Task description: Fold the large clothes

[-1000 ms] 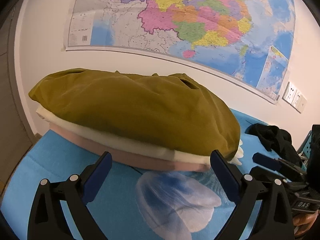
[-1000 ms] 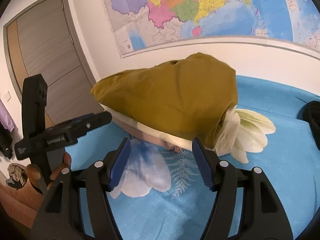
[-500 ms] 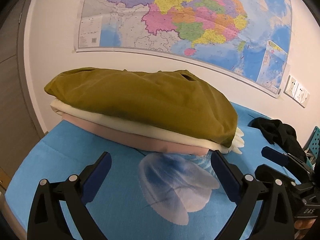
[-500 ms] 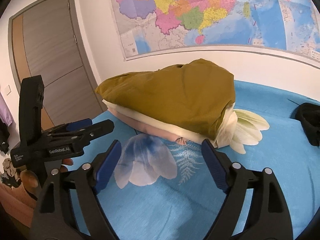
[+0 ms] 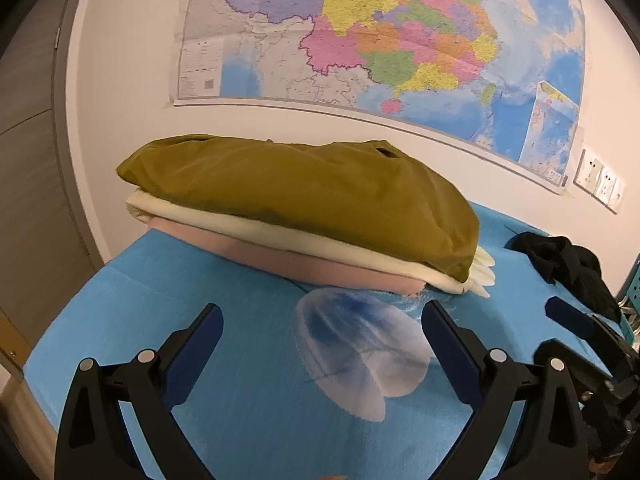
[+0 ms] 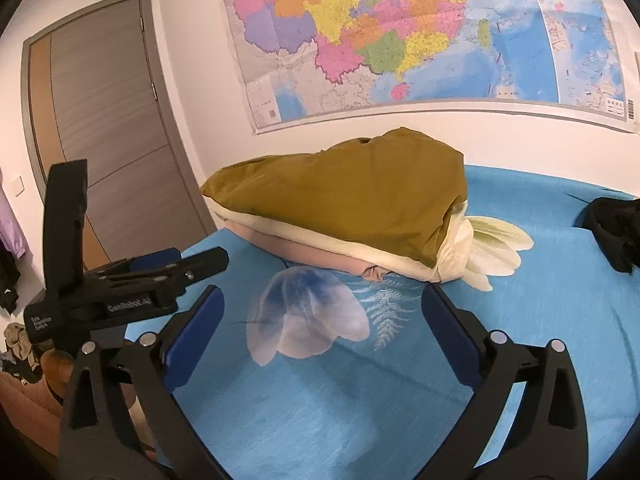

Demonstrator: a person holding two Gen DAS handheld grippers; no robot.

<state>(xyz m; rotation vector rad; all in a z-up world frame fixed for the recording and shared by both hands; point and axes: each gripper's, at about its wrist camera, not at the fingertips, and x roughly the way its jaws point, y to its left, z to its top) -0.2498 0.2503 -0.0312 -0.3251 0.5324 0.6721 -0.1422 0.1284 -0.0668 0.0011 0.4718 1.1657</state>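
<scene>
Right hand-held gripper (image 6: 320, 316) is opening wide with nothing in it, and both have backed off since a second ago; left hand-held gripper (image 5: 320, 332) gapes empty too. Mustard garment (image 5: 304, 196) lies folded atop the stack on the bed (image 5: 240, 412), so that fold looks done.

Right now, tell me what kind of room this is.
Probably a bedroom at home. A bed under a blue printed sheet holds a stack of folded clothes, a large wall map hangs above it, and a grey door stands to the side.
</scene>
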